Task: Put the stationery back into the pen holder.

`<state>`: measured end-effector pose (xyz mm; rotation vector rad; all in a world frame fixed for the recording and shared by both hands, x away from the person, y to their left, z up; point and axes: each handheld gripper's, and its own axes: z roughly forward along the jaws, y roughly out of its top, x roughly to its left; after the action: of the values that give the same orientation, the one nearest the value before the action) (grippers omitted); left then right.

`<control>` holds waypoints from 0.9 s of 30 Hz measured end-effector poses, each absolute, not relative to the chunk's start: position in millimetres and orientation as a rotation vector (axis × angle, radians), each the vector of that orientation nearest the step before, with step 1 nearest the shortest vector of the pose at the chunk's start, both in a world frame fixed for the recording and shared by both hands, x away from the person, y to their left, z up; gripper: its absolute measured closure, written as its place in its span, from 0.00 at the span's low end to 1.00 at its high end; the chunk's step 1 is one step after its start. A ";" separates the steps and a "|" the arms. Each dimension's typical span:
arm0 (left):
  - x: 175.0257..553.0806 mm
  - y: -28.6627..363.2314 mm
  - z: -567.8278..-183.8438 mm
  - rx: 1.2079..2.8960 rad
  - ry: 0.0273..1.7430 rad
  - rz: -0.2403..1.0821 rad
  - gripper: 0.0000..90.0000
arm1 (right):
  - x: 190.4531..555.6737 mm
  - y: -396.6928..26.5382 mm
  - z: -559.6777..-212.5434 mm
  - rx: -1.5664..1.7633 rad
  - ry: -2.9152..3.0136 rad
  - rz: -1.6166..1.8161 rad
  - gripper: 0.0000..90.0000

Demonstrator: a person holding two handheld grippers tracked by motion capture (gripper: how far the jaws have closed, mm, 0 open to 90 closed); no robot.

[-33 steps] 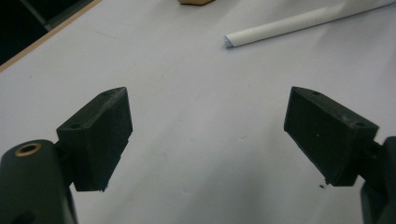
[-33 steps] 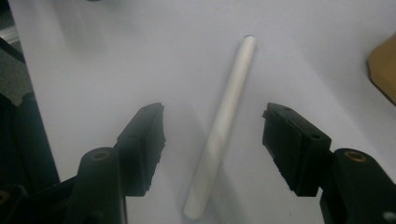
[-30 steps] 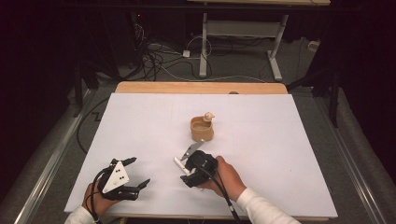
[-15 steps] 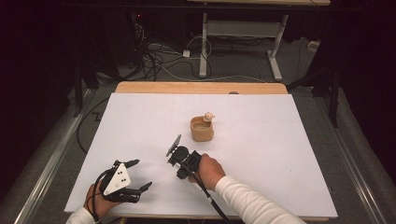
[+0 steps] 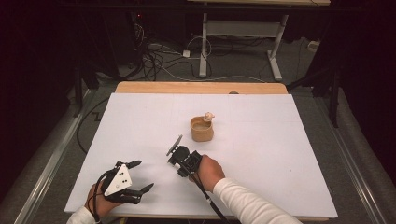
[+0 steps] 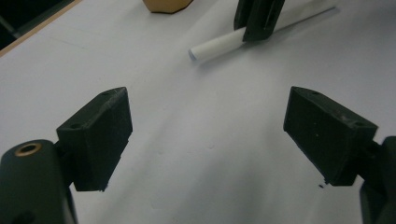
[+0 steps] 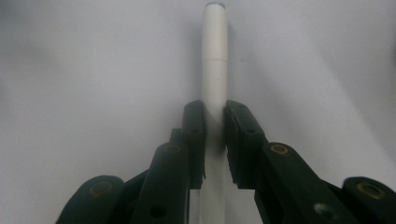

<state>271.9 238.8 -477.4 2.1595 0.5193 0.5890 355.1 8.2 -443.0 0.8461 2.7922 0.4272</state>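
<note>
- One white pen (image 7: 214, 60) is clamped between the jaws of the right gripper (image 7: 215, 135); jaws have just been closing, pads now press both sides of the barrel.
- Pen runs straight out past the jaw tips in the right gripper view, capped end w/ a bluish tip farthest from the camera.
- High view: pen (image 5: 174, 144) looks grey, tilted, upper end pointing up-left, sticking out of the right gripper (image 5: 180, 154) just above the white board (image 5: 280, 177).
- Left gripper view: pen (image 6: 219, 44) lies nearly flat across the top, rounded end toward the left; right gripper's jaws (image 6: 258, 16) pinch it partway along.
- Can't tell whether the pen's lower end touches the board.
- Right hand (image 5: 208, 171) w/ white sleeve comes in from the bottom edge, approx mid-board.
- Tan cup (image 5: 201, 129) stands near, up-right of the pen, apart from it; a small pale lump (image 5: 208, 116) sits at its far rim. Cup's base (image 6: 167, 5) shows at the top of the left gripper view.
- Left gripper (image 5: 135, 176) sits near the board's front left corner, jaws wide apart, nothing between them; left hand (image 5: 95, 200) behind it.
- Left gripper view: both pads (image 6: 100, 135) hang over bare board, well apart from the pen.
- Board lies on a wooden table (image 5: 201, 87); cables (image 5: 159, 56) on the floor beyond.
</note>
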 end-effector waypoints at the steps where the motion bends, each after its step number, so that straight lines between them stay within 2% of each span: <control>1: 272.0 239.3 -477.2 2.163 0.518 0.590 0.16 | 355.0 6.4 -441.9 0.847 2.786 0.444 0.88; 13: 272.4 241.0 -476.1 2.160 0.530 0.607 0.16 | 339.6 -40.3 -412.5 0.827 2.605 0.836 0.88; 27: 272.7 242.6 -475.6 2.156 0.538 0.620 0.16 | 324.6 -87.5 -405.2 0.811 2.347 1.235 0.88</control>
<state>272.7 242.6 -475.6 2.1559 0.5377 0.6202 324.6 -87.5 -405.2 0.8109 2.3473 1.2348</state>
